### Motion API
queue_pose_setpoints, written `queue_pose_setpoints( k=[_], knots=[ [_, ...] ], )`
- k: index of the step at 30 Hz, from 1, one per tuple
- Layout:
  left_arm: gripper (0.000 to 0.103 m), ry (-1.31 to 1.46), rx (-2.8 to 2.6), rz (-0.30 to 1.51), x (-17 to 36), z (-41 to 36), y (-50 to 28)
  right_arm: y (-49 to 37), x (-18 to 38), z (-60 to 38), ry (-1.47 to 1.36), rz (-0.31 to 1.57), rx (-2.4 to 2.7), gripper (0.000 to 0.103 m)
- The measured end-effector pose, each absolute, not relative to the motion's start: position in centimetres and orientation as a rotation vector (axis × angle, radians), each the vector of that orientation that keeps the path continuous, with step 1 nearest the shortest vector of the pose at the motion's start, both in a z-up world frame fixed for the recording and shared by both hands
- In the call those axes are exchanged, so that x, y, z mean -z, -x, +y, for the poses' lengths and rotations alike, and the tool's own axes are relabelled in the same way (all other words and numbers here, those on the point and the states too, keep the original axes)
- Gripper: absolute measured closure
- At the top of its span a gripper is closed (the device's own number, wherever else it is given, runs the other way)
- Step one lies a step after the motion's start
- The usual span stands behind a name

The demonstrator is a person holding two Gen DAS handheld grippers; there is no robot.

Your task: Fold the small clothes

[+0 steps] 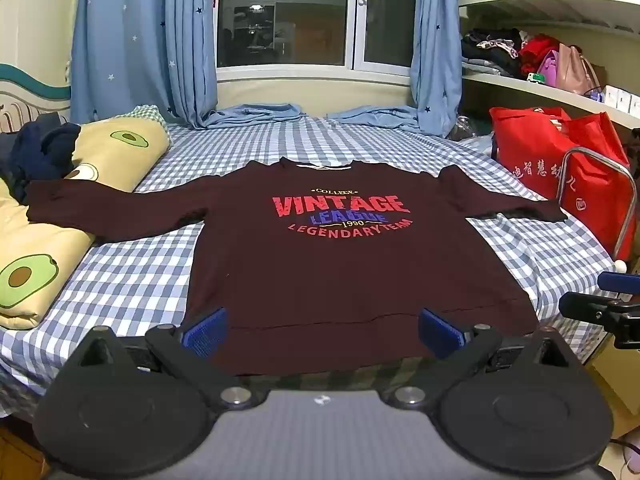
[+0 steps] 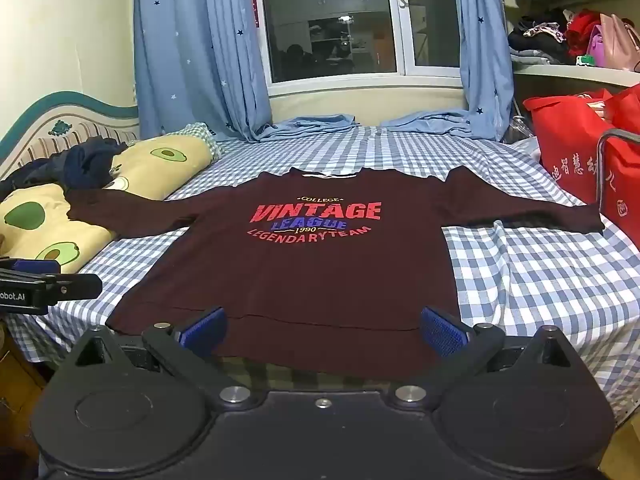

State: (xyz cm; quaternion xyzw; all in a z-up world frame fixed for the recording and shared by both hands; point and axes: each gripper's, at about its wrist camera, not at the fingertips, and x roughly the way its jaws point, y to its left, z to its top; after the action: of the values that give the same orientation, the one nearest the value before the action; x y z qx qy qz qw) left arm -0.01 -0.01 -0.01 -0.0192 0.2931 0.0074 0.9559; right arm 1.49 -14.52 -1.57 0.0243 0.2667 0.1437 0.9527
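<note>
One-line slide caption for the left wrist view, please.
Open left gripper poised over the hem of a maroon long-sleeved shirt spread flat, sleeves out, on a checked bedsheet.

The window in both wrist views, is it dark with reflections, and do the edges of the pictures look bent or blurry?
Left wrist view: the window is dark and mirrors the lit room; the shelves bow from fisheye distortion, and the corners go black. Right wrist view: a lamp glares at the top of the glass, the headboard curves, and the maroon shirt print stays sharp.
</note>
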Motion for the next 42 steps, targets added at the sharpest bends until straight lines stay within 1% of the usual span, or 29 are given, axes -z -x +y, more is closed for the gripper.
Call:
queue_pose_setpoints(
  k=[8,11,42],
  knots=[
    [0.000,0.031,0.008,0.600,0.2,0.1,-0.2,-1.3,1.5,-14.7,-0.052,0.544,-0.285,0.000],
    [0.000,0.025,0.008,0.612,1.2,0.4,-0.5,-1.3,1.4,-14.6,-0.055,0.542,-0.281,0.000],
    [0.000,0.034,-0.010,0.619,0.7,0.1,-0.6,-1.2,1.5,-14.7,-0.064,0.540,-0.286,0.000]
  ],
)
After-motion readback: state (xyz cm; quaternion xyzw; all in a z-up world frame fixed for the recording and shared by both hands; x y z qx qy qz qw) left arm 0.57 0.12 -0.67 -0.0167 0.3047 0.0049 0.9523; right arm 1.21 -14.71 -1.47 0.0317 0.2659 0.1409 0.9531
